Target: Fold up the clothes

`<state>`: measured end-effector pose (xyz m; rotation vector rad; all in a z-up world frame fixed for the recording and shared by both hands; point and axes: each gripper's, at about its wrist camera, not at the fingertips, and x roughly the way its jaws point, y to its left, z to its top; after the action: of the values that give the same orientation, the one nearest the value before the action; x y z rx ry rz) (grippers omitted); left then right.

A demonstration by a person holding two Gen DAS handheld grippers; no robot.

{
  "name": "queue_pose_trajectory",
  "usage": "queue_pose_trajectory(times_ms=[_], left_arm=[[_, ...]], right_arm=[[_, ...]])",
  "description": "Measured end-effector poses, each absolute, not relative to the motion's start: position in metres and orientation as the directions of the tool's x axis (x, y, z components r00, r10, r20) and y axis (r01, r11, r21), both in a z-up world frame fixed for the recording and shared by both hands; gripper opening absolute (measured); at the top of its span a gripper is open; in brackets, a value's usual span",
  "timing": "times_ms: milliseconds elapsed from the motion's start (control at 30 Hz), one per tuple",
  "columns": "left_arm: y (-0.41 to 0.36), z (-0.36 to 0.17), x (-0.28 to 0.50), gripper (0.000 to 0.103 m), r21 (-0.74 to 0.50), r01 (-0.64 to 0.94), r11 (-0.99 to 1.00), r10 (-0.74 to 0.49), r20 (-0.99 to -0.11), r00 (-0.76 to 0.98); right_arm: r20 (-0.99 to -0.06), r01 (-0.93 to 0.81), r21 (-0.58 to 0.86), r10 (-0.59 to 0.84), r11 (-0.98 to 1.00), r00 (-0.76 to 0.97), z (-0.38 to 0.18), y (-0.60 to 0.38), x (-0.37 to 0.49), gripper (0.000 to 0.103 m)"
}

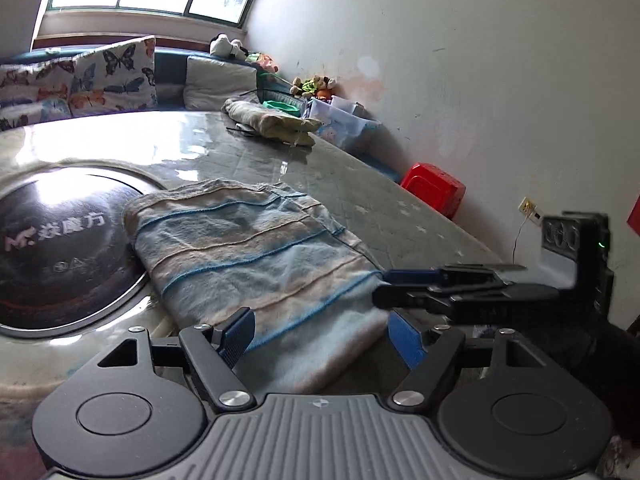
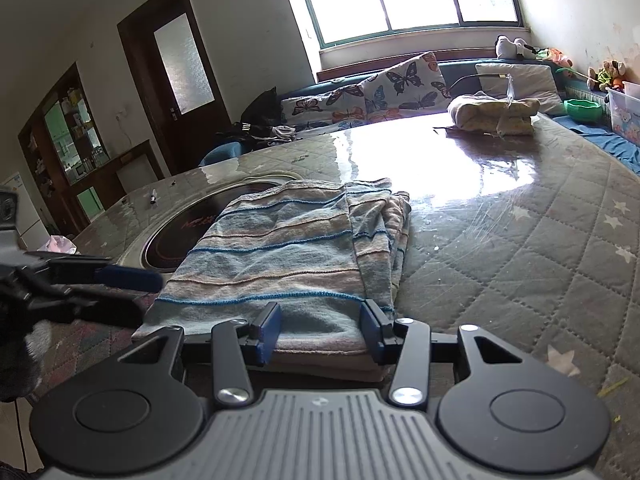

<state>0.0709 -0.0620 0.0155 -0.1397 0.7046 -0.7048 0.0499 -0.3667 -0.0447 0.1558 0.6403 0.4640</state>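
Now both tongs (image 1: 322, 340) (image 2: 318, 332) gape at the folded towel's (image 1: 256, 248) near edge, table (image 2: 520, 240) beyond bare.

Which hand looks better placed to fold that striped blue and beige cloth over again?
Probably the left. Its gripper has wide-open jaws straddling the near edge of the folded striped blue and beige cloth. The right gripper sits at the same edge with narrower jaws.

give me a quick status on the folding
Left gripper jaws open over near edge of striped garment. Right gripper jaws apart, astride same edge. Garment folded, partly over round hob. Nothing in the way.
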Motion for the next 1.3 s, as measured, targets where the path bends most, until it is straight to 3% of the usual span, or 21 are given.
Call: queue_pose_trajectory(times_ms=[200, 433, 700, 1300], left_arm=[[-0.049, 0.002, 0.086, 0.076, -0.345, 0.485, 0.803, -0.587, -0.596, 0.548], [-0.05, 0.021, 0.103, 0.077, -0.329, 0.488, 0.809, -0.583, -0.556, 0.592], [-0.045, 0.005, 0.149, 0.076, -0.318, 0.396, 0.862, -0.504, -0.625, 0.596], [-0.042, 0.01, 0.183, 0.079, -0.279, 0.346, 0.896, -0.443, -0.624, 0.644]], right_arm=[[-0.537, -0.373, 0.287, 0.471, 0.882, 0.7, -0.045, -0.368, 0.052, 0.045], [-0.534, -0.369, 0.298, 0.474, 0.88, 0.7, -0.046, -0.37, 0.053, 0.045], [-0.532, -0.373, 0.308, 0.483, 0.876, 0.696, -0.047, -0.372, 0.054, 0.045], [-0.545, -0.387, 0.325, 0.505, 0.863, 0.669, -0.036, -0.374, 0.061, 0.045]])
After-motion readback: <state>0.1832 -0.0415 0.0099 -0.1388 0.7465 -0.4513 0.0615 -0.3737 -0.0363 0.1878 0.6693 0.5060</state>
